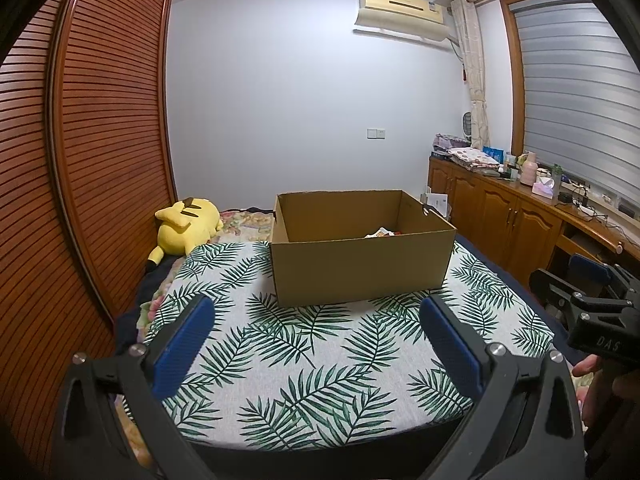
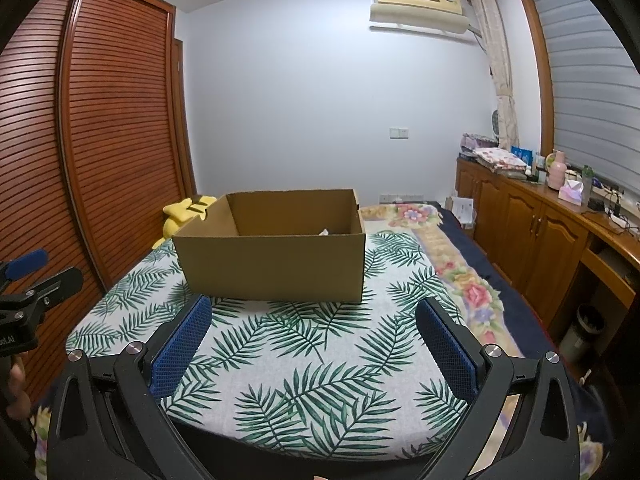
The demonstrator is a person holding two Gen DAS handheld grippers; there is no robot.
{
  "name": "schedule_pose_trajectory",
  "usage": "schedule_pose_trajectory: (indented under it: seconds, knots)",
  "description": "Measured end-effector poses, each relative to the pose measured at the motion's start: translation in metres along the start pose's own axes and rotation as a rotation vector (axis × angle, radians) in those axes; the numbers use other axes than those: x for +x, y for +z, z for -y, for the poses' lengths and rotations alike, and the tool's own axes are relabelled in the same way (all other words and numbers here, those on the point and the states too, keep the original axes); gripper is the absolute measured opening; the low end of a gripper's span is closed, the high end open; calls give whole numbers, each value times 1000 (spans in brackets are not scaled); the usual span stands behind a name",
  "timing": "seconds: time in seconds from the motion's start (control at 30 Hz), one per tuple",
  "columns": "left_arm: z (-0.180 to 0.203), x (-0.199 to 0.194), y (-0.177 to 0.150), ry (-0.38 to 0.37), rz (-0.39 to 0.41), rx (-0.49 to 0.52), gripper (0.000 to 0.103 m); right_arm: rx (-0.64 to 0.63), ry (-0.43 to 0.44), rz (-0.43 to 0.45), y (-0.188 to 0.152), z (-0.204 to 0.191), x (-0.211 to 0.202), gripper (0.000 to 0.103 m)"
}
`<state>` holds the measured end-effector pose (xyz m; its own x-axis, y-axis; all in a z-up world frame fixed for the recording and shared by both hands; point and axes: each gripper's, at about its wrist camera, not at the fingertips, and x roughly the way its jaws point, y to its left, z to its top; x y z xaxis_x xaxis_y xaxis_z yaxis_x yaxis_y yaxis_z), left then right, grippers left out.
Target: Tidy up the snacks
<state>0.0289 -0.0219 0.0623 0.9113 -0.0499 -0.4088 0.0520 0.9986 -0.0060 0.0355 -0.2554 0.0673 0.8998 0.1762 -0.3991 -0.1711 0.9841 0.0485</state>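
Left wrist view. Left gripper [image 1: 316,322] held above the near end of the bed [image 1: 532,292], fingers [image 1: 182,344] spread wide apart, nothing between them. Leaf-print cloth [image 1: 312,364] spread over the bed beneath. Open cardboard box [image 1: 360,268] standing upright on the far part of the cloth, roughly centred between its side edges. Snack packets [image 1: 382,233] partly visible inside the box, low against its right wall; kind and number not legible. Yellow plush toy [image 1: 186,226] lying on the bed at the far left, just beside the box's left wall, next to the louvred wardrobe [image 1: 104,140]. Right gripper [image 1: 592,300] visible at the right edge of the frame, over the bed's right edge, with a fingertip of the person's hand [image 1: 586,366] below it; finger spacing not determinable from this angle.

Right wrist view. Right gripper [image 2: 312,320] likewise above the near end of the cloth [image 2: 304,364], fingers [image 2: 452,352] wide apart and empty. Box [image 2: 276,268] standing left of centre on the cloth, only a white scrap of its contents [image 2: 324,233] showing above the front wall. Floral bedding [image 2: 460,276] exposed along the bed's right edge. Wooden cabinets [image 2: 532,236] along the right wall, well apart from the box. Left gripper [image 2: 24,292] visible at the left frame edge.
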Motion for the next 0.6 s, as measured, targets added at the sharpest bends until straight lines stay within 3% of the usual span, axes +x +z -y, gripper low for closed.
schedule_pose_trajectory:
  seconds: [0.6]
  knots:
    - [-1, -1, 0, 0, 1, 2, 103, 1, -1, 1, 0, 1, 0, 103]
